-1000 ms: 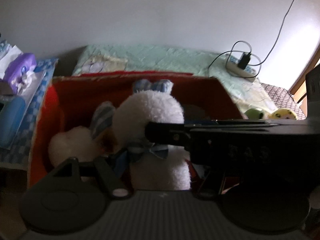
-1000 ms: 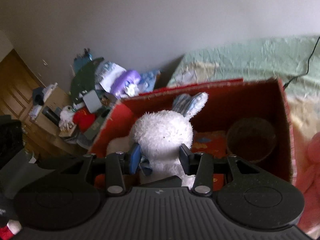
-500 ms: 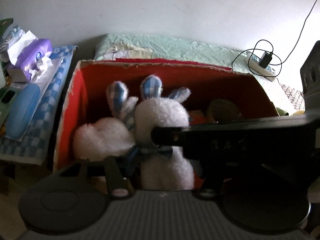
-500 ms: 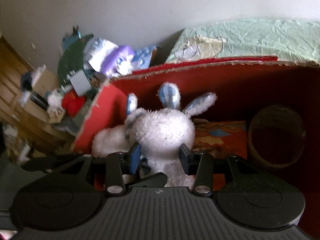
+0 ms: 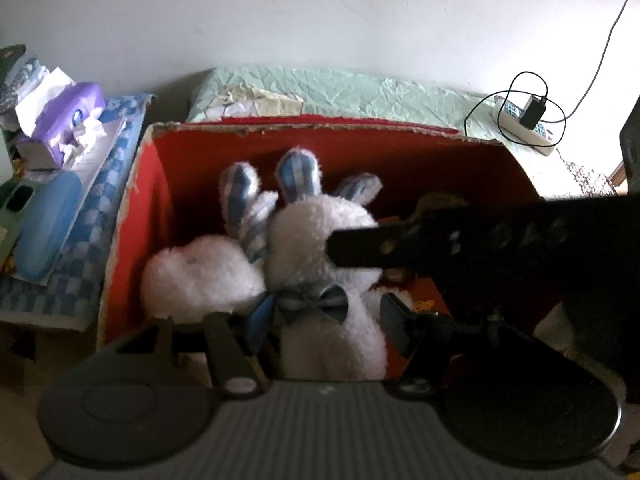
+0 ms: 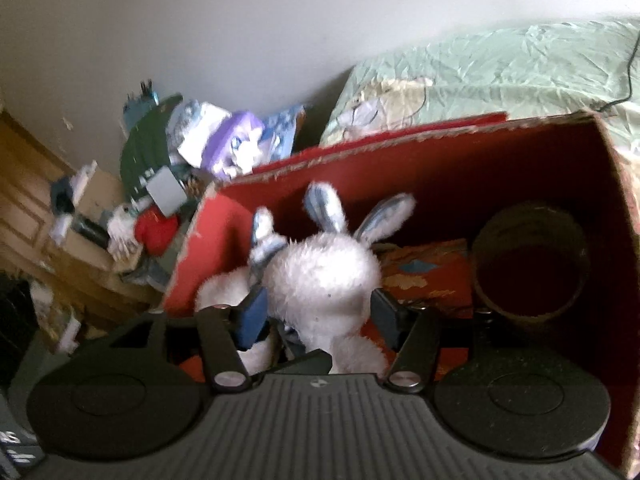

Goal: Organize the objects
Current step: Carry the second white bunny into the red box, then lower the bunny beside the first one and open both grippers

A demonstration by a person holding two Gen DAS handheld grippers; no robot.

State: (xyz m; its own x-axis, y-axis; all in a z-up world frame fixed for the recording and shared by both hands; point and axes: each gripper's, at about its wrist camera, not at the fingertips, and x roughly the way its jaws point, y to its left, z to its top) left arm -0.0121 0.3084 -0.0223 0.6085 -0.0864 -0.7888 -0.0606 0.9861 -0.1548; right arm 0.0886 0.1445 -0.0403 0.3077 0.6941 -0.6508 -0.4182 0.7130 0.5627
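A white plush rabbit [image 5: 320, 248] with blue checked ears and a bow tie sits upright inside a red cardboard box [image 5: 132, 216]. A second white plush rabbit [image 5: 196, 276] lies to its left in the box. My left gripper [image 5: 324, 320] is open, its fingers on either side of the upright rabbit's body. My right gripper [image 6: 316, 316] is open too, its pads beside the same rabbit [image 6: 324, 280] and apart from it. The right gripper's black finger [image 5: 440, 240] crosses the left wrist view.
A round brown basket [image 6: 528, 268] and a patterned orange item [image 6: 428, 276] lie in the right half of the box [image 6: 616, 208]. A purple tissue pack [image 5: 64, 116] and a blue case [image 5: 44, 228] lie left of it. A pale green bed cover [image 5: 340, 92] with a power strip [image 5: 524, 124] lies behind.
Both grippers carried the rabbit down into the box, then their jaws widened and let it go. The rabbit now sits beside the other one.
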